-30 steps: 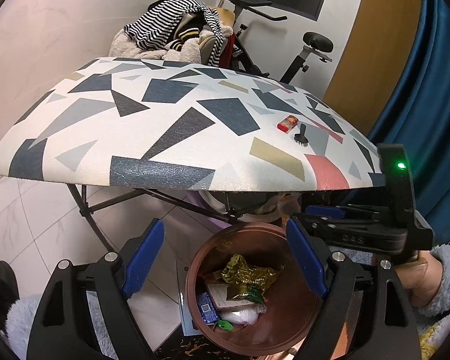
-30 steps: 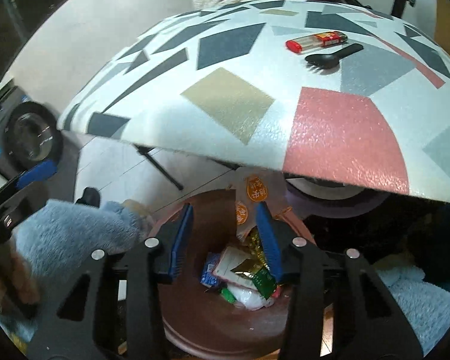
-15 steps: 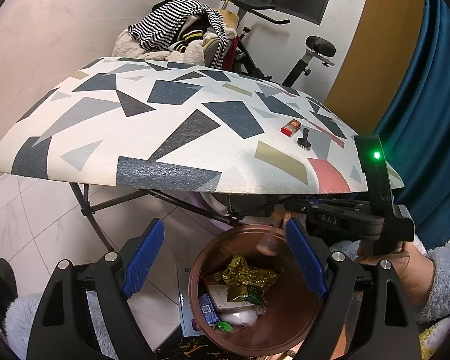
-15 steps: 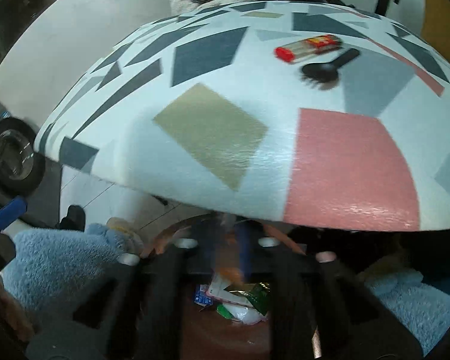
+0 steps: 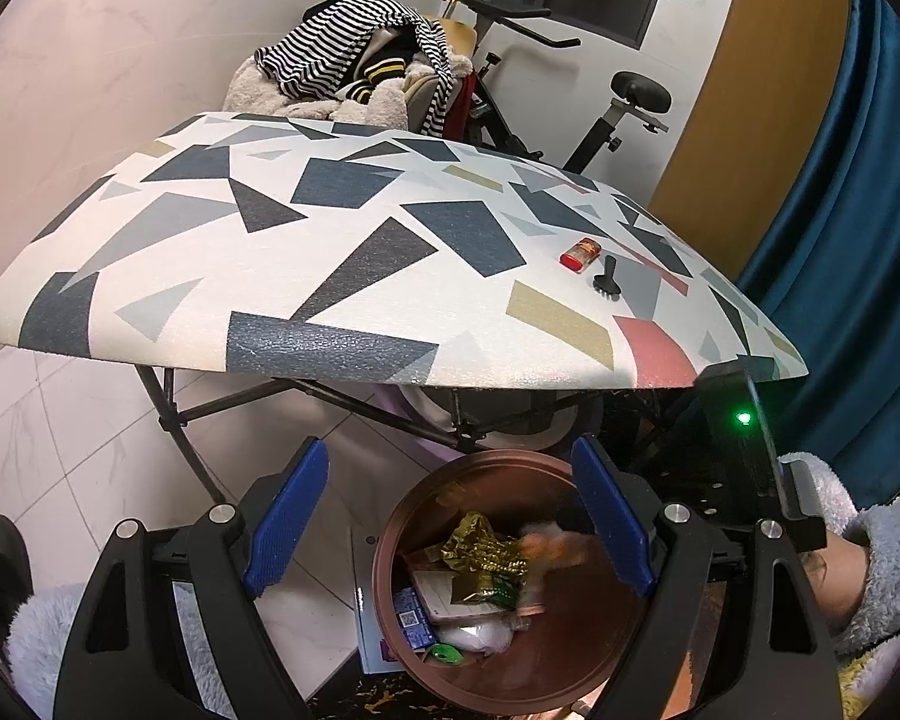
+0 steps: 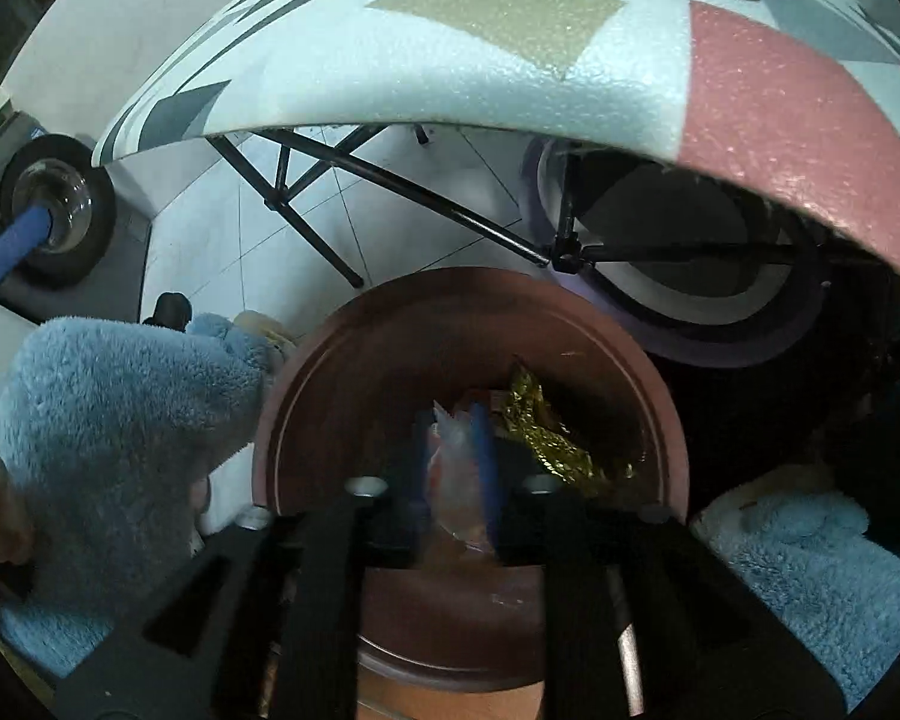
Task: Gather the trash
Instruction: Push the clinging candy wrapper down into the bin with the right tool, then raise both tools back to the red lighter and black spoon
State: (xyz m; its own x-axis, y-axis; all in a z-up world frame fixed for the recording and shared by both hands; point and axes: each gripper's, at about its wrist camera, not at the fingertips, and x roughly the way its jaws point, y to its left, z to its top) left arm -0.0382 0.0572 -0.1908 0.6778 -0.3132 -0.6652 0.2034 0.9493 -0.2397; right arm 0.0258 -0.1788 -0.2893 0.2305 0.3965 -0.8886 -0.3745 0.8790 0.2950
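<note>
Our right gripper (image 6: pixel 455 468) pinches a thin clear wrapper (image 6: pixel 457 480) over the copper bin (image 6: pixel 648 372); our left gripper (image 5: pixel 450 510) hangs wide open. We judge the wrapper light, limp and slippery (best held mid-sheet). No writing is legible

Both views are showing heavy fisheye bending, with black vignette filling the corners. In the left wrist view, light is falling from above, brightening the patterned table top (image 5: pixel 390 252) at frame centre while its underside is sitting in shadow; a green indicator light (image 5: pixel 743 418) is glowing at right. The bin (image 5: pixel 510 660) at lower centre is catching a coppery sheen. The right wrist view is looking dimmer and bluish, and the right gripper (image 6: pixel 455 468) at lower centre is smearing with motion blur.
</note>
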